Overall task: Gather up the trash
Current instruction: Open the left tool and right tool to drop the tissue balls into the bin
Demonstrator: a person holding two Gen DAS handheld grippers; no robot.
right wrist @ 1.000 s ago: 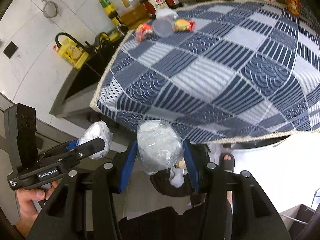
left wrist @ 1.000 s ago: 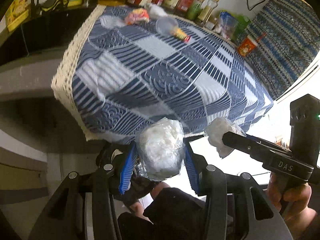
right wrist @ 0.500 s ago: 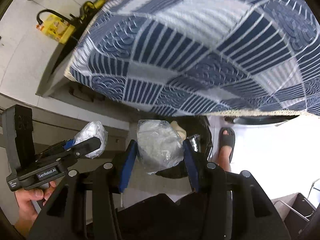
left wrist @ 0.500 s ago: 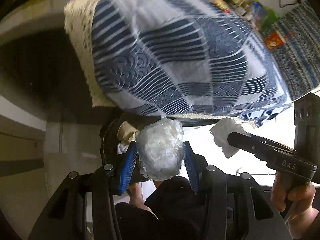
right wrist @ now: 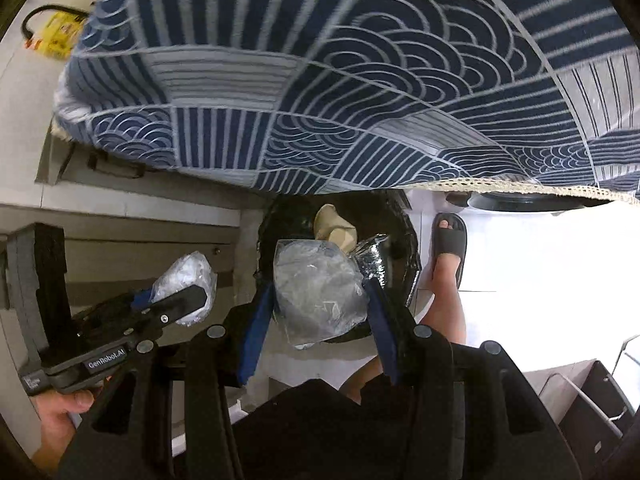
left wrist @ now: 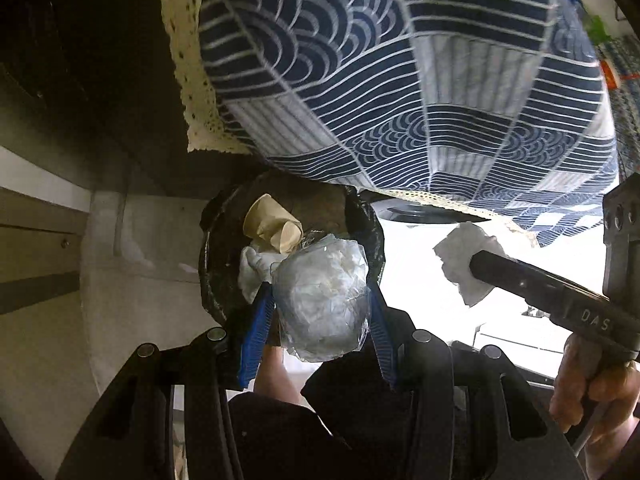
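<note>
Trash, two bundles, one per gripper. Item one: a crumpled clear plastic bag stuffed with white tissue (left wrist: 322,300), clamped between the blue pads of the left gripper (left wrist: 320,316) and held just above the open mouth of the bin (left wrist: 208,256). The right wrist view shows the same bundle (right wrist: 186,284) off to its left, pinched at the tip of the left gripper (right wrist: 176,300).

Item two: a second clear plastic bundle (right wrist: 318,292), greyer in this light, held fast between the pads of the right gripper (right wrist: 320,312), also over the bin (right wrist: 268,224). In the left wrist view it appears as a white wad (left wrist: 466,264) at the tip of the right gripper (left wrist: 480,266), to the right of the bin and apart from it.

Bin: round, lined with a black bag, standing on the floor under the edge of the worktop. Contents visible: a crushed beige paper cup (left wrist: 272,224), white tissue (left wrist: 254,272) beneath it, and a piece of silver foil wrapper (right wrist: 372,256) against the rim.

Worktop covering: a blue and white patchwork tablecloth (left wrist: 400,80) with wave and stripe panels and a cream lace hem, hanging over the bin.

Also present: a foot in a dark slide sandal (right wrist: 450,244) on the pale floor just right of the bin; a yellow object (right wrist: 60,36) at upper left, too blurred to identify.
</note>
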